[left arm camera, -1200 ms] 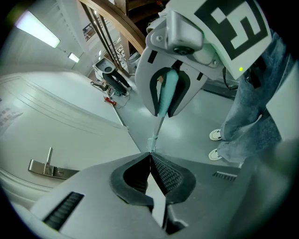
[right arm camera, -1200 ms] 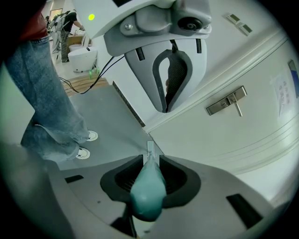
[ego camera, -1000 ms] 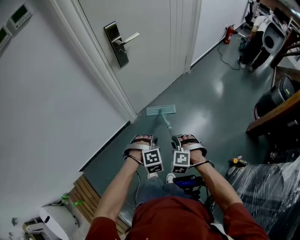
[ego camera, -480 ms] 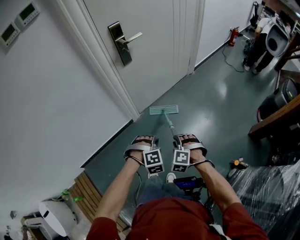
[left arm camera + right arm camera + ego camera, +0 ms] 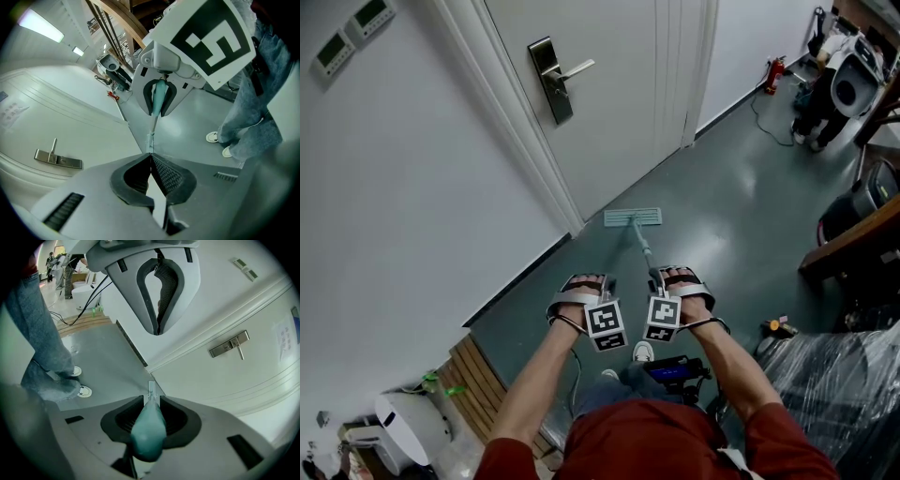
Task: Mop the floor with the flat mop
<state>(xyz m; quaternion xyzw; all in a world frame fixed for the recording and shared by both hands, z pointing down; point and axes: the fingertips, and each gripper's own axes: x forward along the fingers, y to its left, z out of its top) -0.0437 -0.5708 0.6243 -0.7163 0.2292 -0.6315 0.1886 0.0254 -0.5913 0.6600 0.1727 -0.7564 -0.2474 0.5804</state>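
Note:
The flat mop's pale green head point(image 5: 632, 217) lies flat on the grey-green floor point(image 5: 722, 187), close to the foot of the white door point(image 5: 619, 94). Its thin pole point(image 5: 641, 246) slopes back to my right gripper point(image 5: 661, 278). That gripper point(image 5: 151, 404) is shut on the mop's teal handle point(image 5: 148, 430), and beyond the jaws the small mop head point(image 5: 151, 389) shows. My left gripper point(image 5: 589, 281) hovers just left of the right one. Its jaws point(image 5: 151, 161) are shut with nothing between them, and they stay apart from the pole.
The door's frame and a white wall run along the left. A dark wooden table edge point(image 5: 853, 234) and a plastic-wrapped bulk point(image 5: 834, 375) stand at the right. A wooden slat platform point(image 5: 478, 375) lies at the lower left. A fire extinguisher point(image 5: 778, 70) and a person stand far back.
The head view has shifted a little, so the door and the mop head sit slightly further right. The mop head stays by the door frame, and both grippers hold as before.

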